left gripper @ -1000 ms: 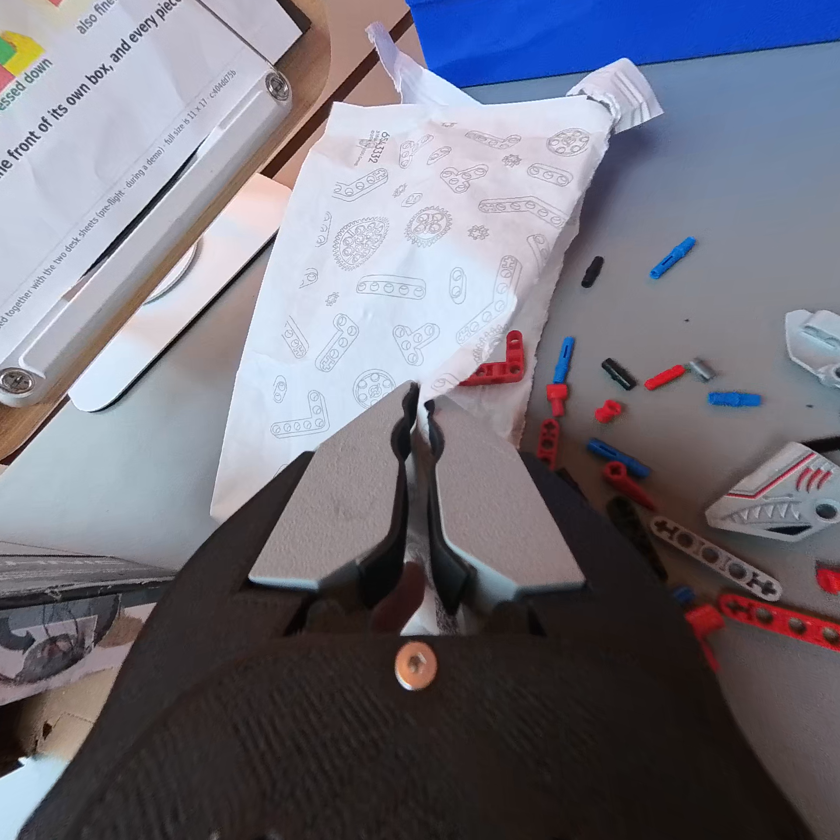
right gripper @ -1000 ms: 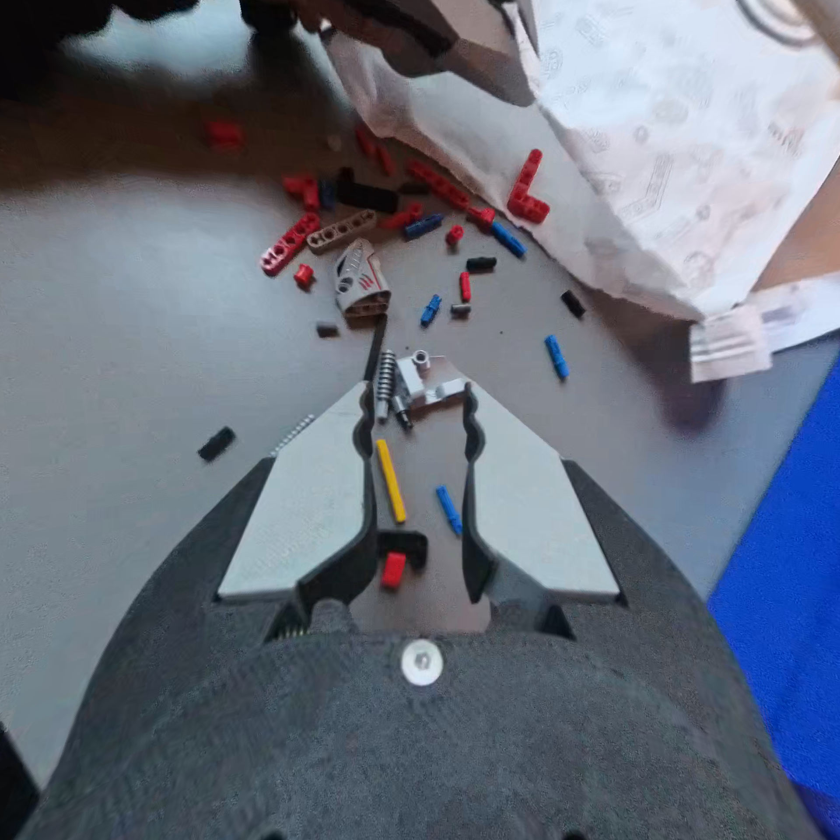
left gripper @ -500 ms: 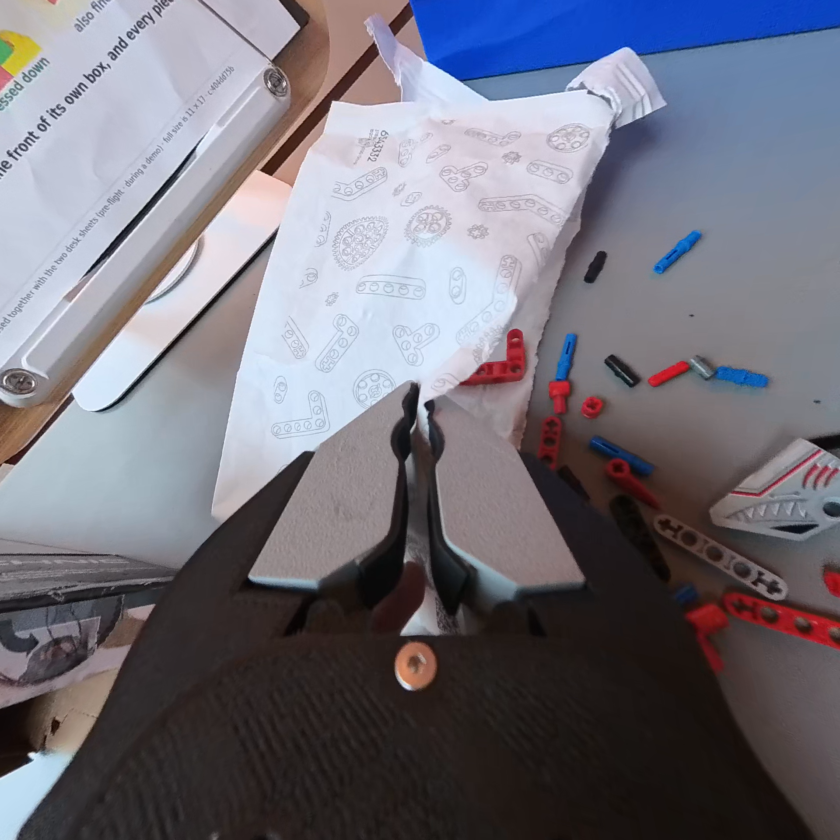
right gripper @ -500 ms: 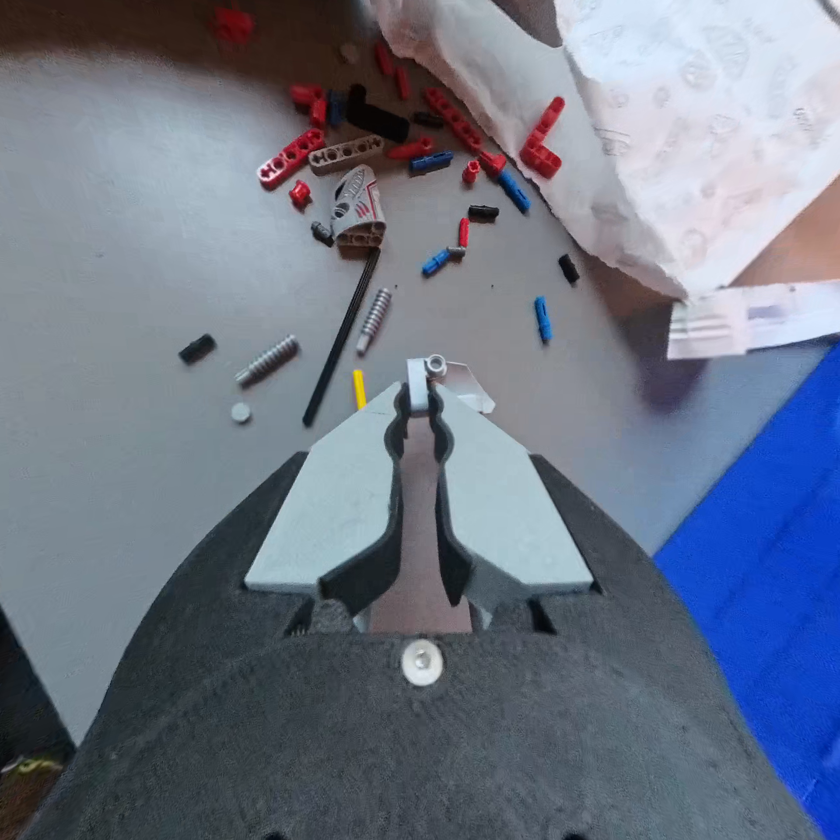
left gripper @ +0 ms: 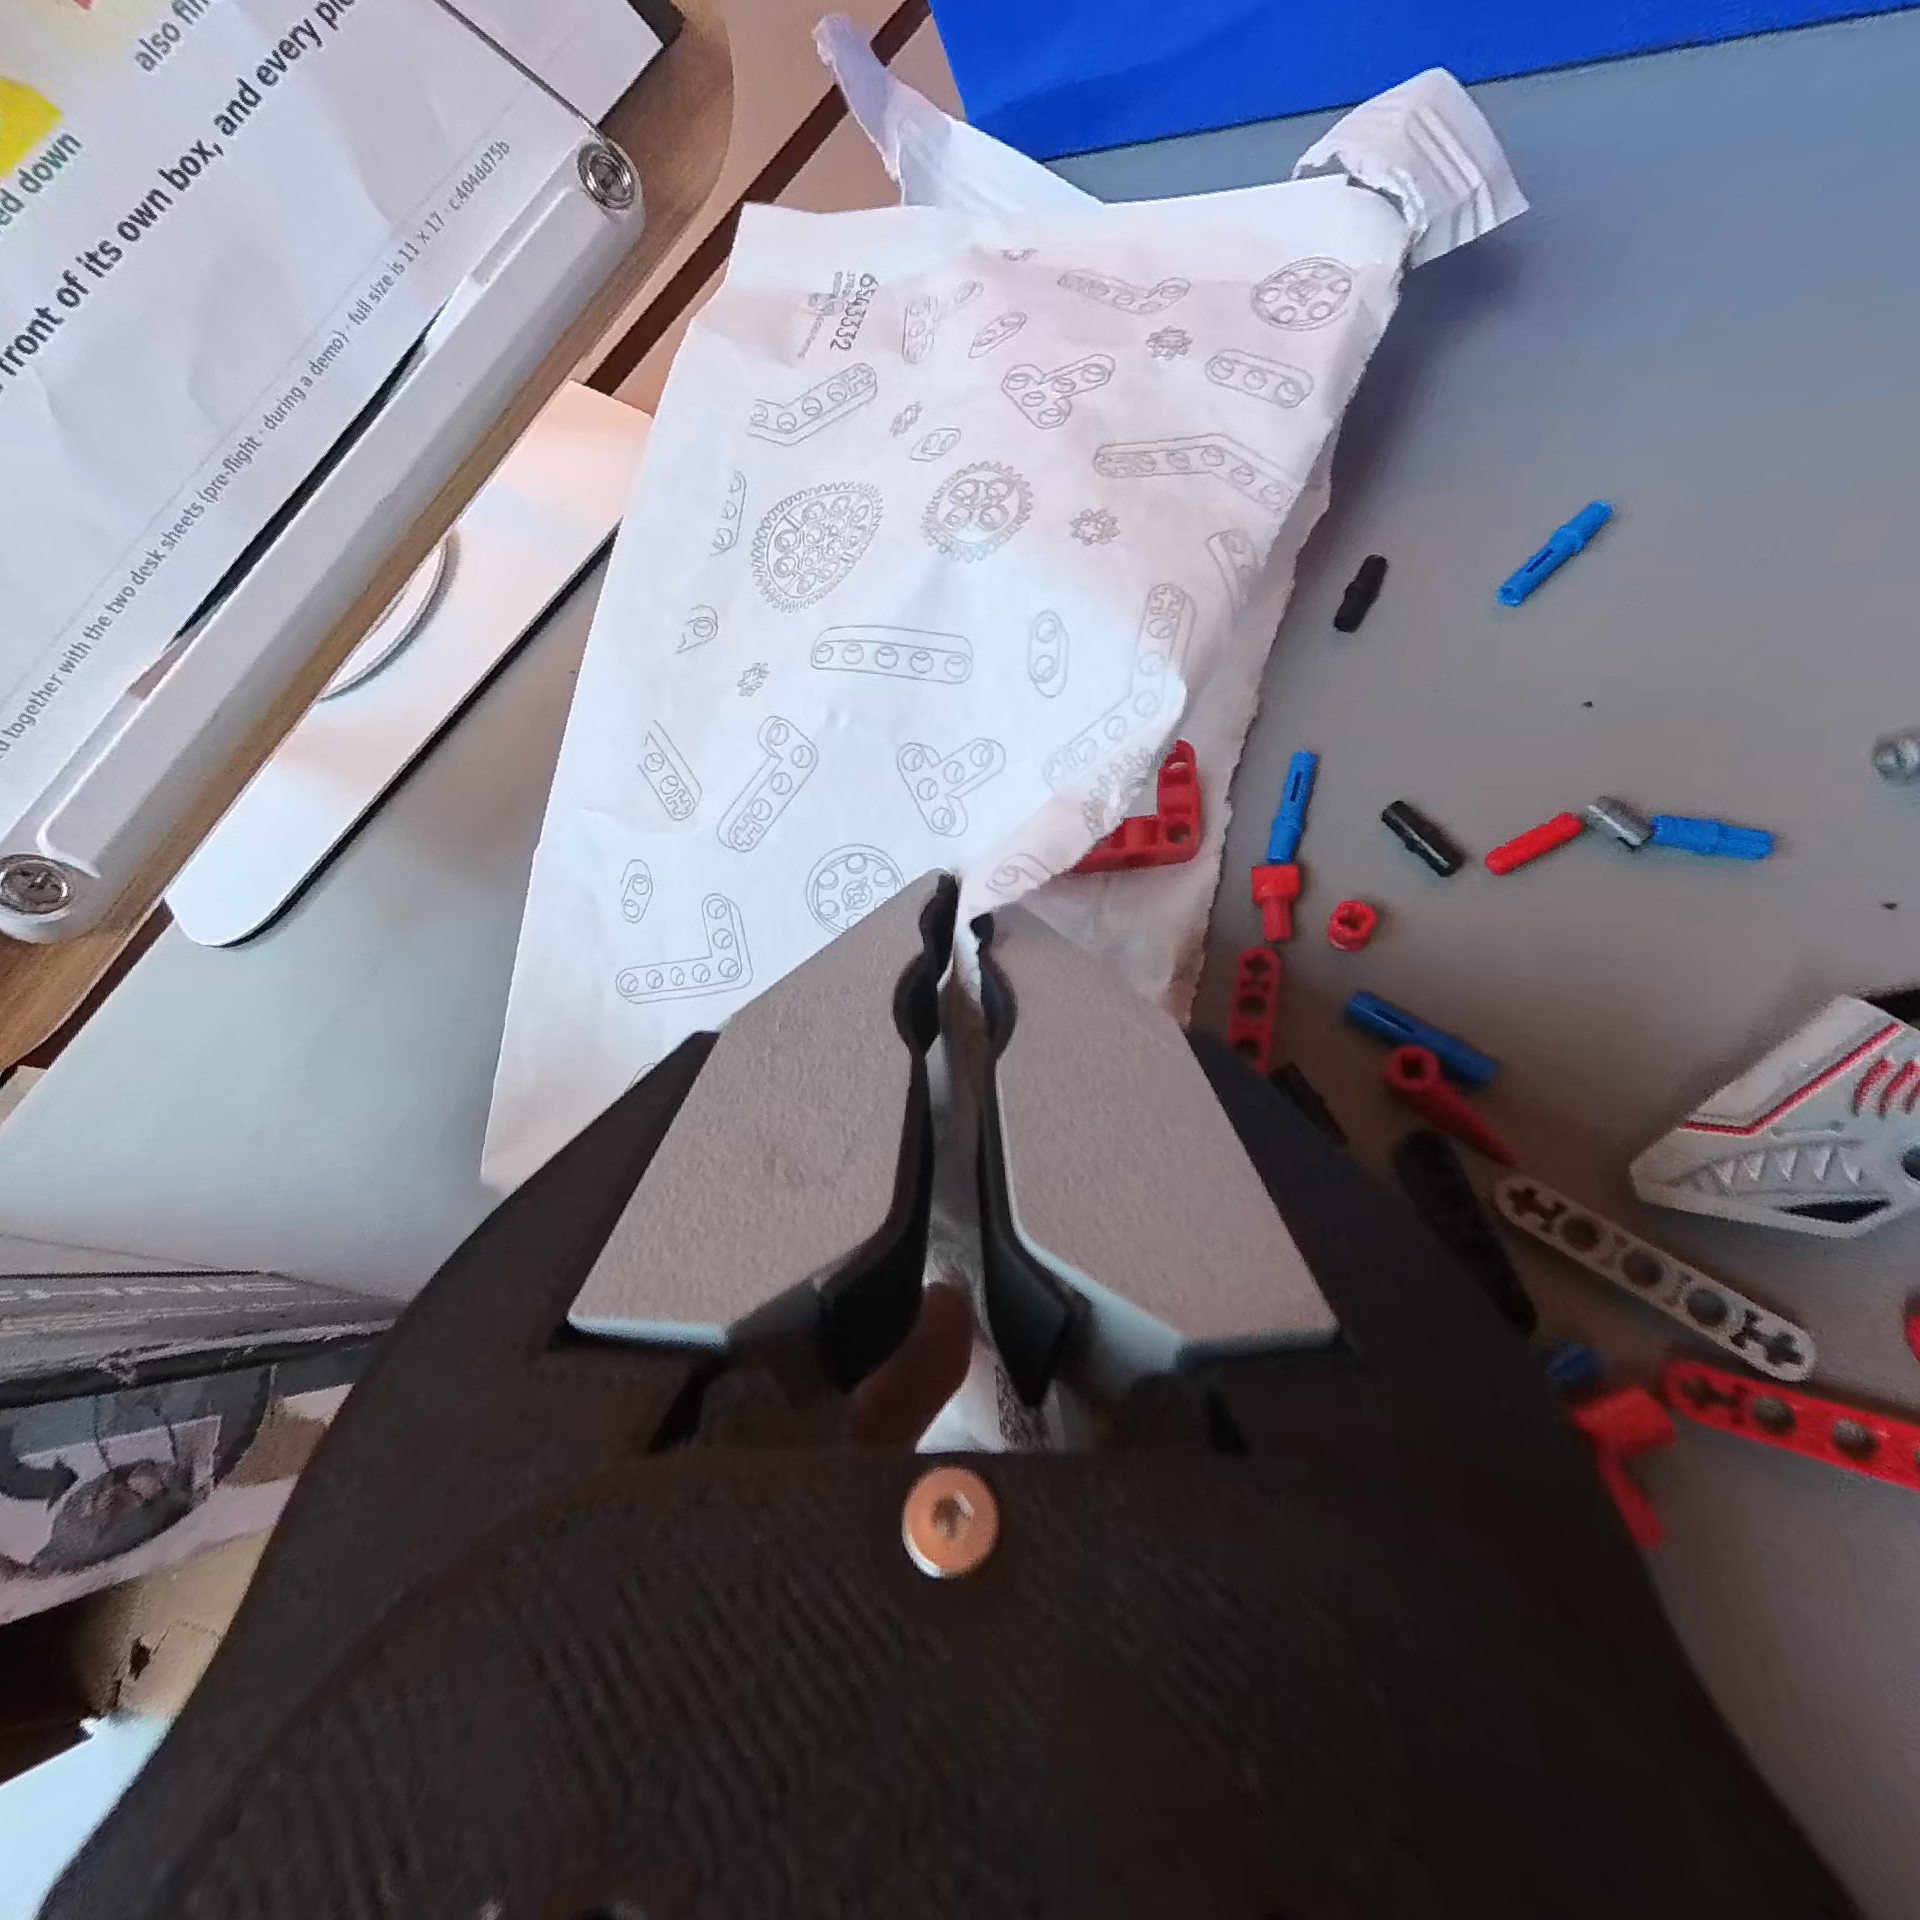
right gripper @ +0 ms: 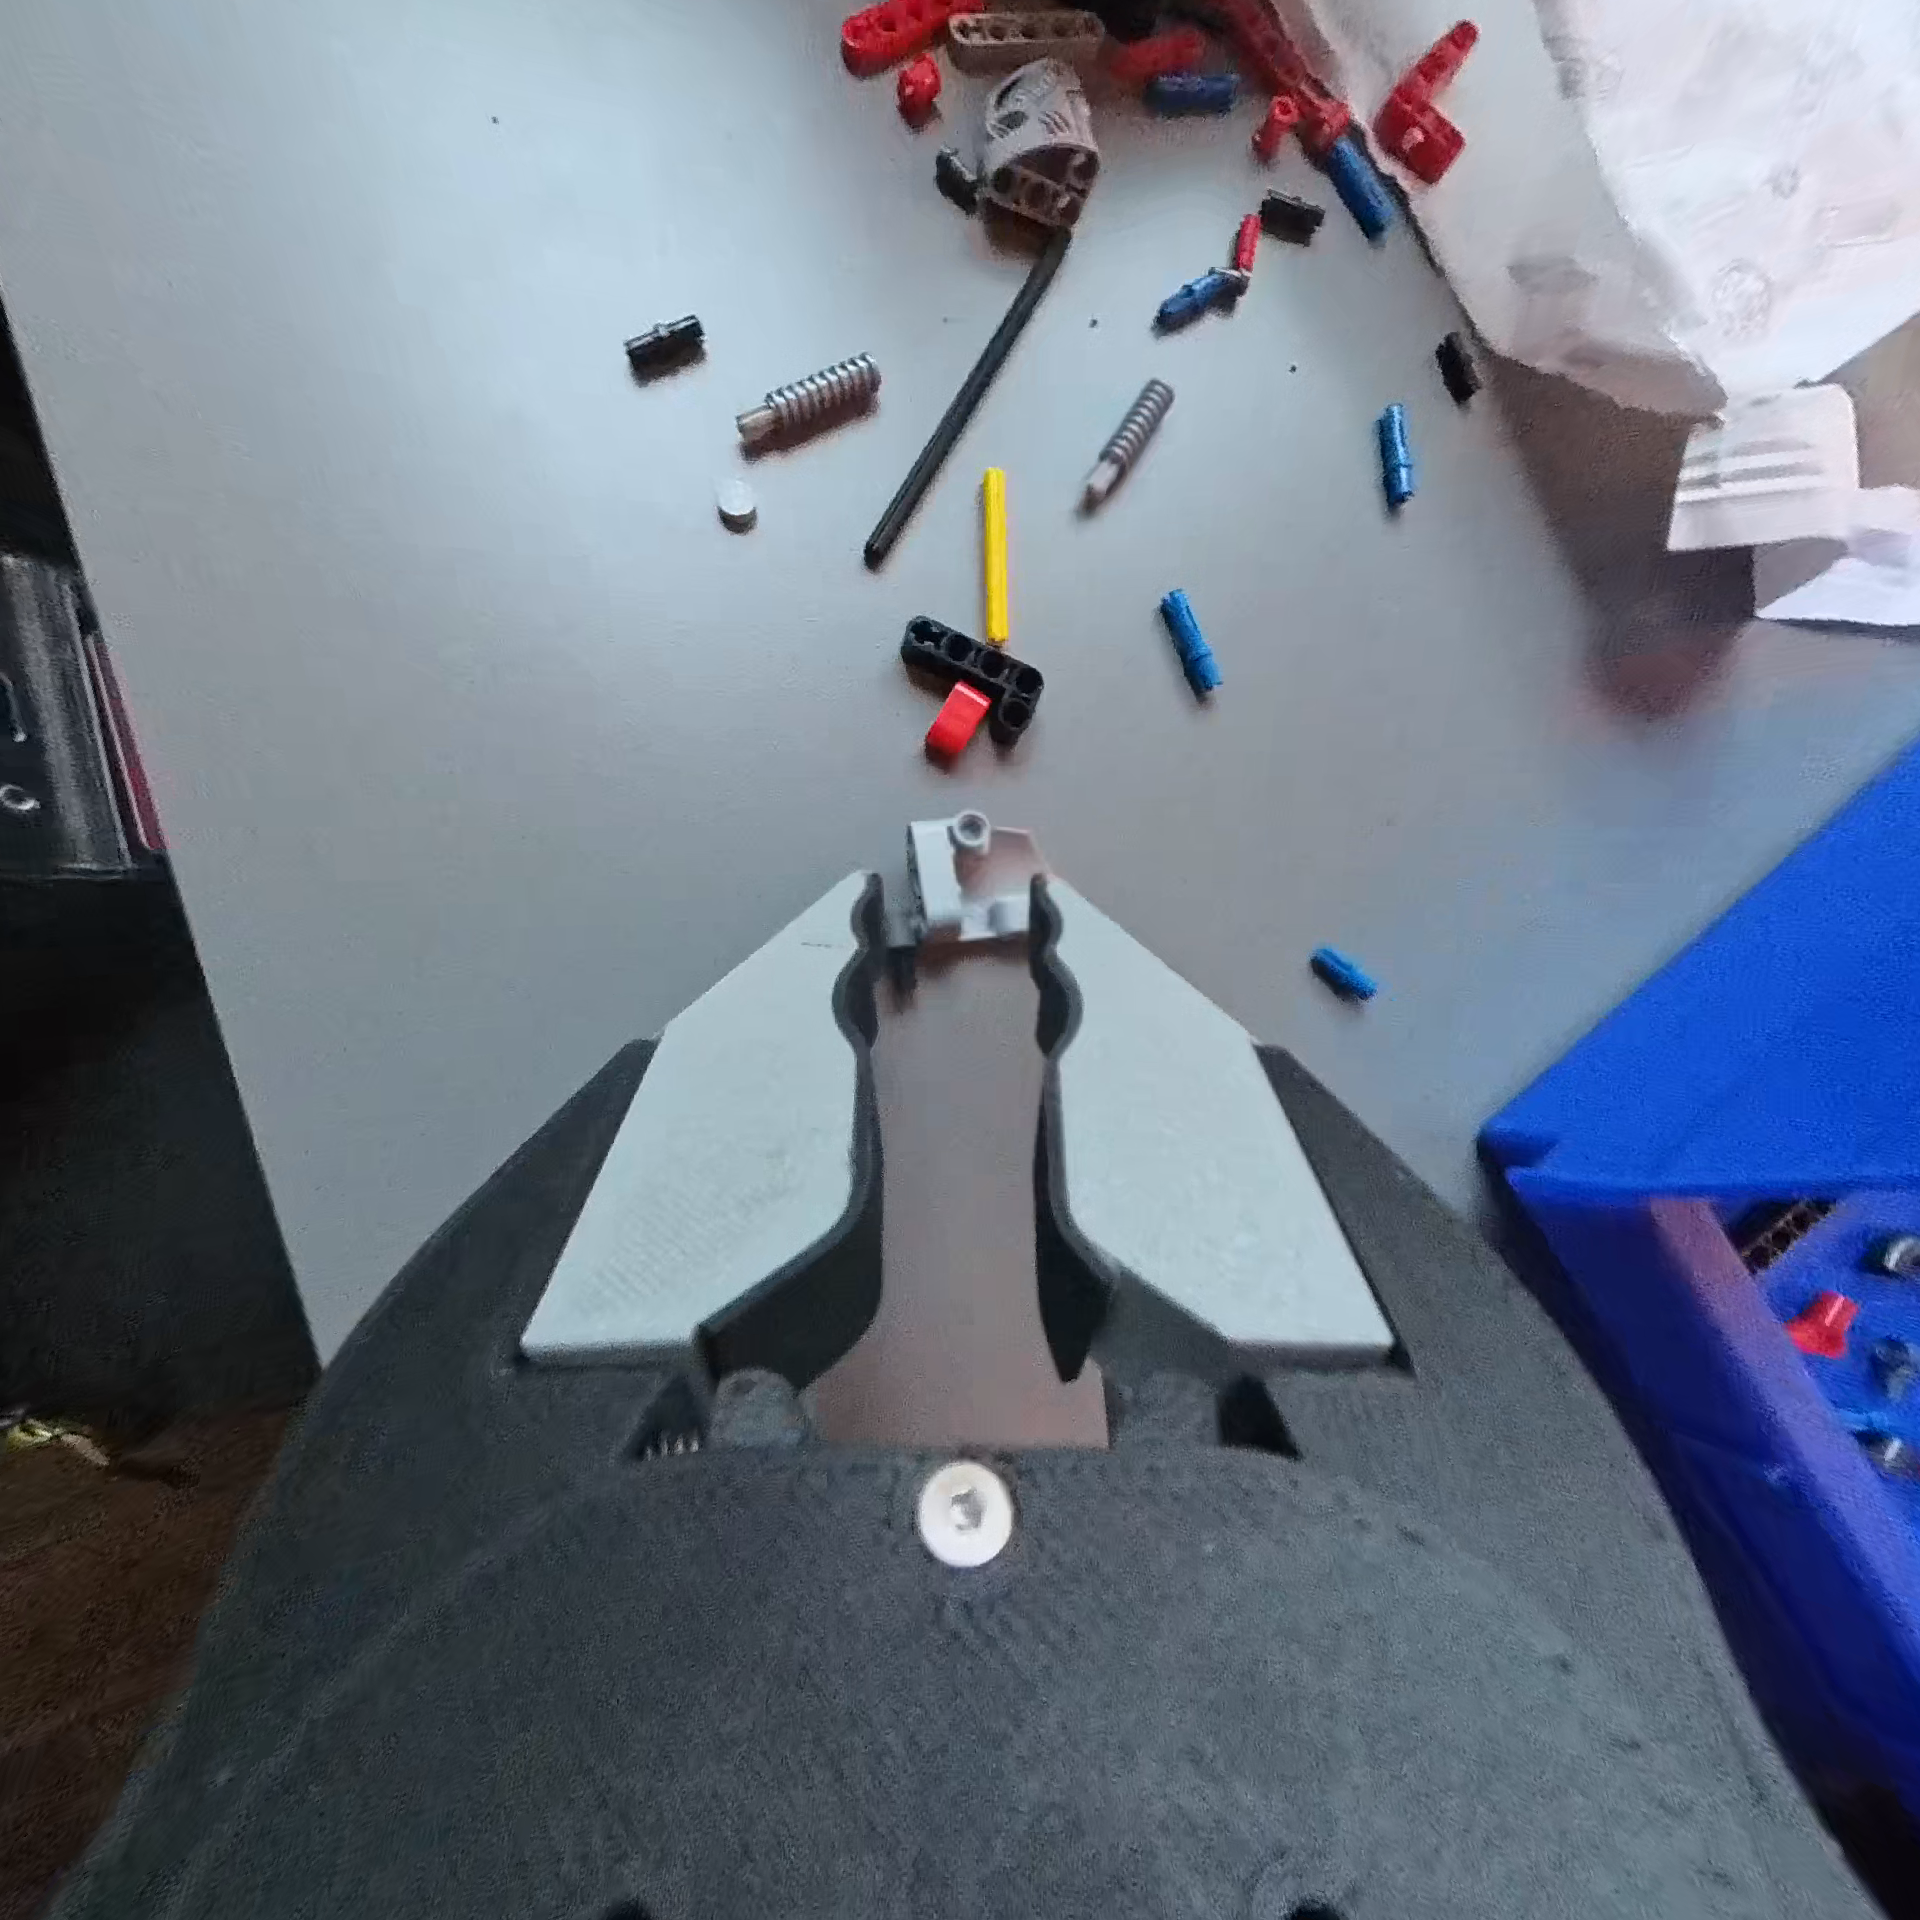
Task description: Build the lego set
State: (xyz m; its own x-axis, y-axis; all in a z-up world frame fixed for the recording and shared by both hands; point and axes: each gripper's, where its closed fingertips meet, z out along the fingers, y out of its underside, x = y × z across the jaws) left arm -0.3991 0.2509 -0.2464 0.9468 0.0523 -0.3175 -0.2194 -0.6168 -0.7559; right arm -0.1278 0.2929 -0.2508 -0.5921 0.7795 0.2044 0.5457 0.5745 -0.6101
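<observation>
Parts (right gripper: 1039, 312) lie scattered at twelve o'clock while the right gripper (right gripper: 961, 894) clamps a grey piece (right gripper: 961, 878) clear of the table (right gripper: 416, 416), the left gripper (left gripper: 961, 914) pinching the paper bag (left gripper: 935, 520), so next it likely needs a mate picked.

free: bare grey table (right gripper: 416, 520) left | blocked: scattered pieces (right gripper: 1039, 416) ahead, blue bin (right gripper: 1714, 1195) right
</observation>
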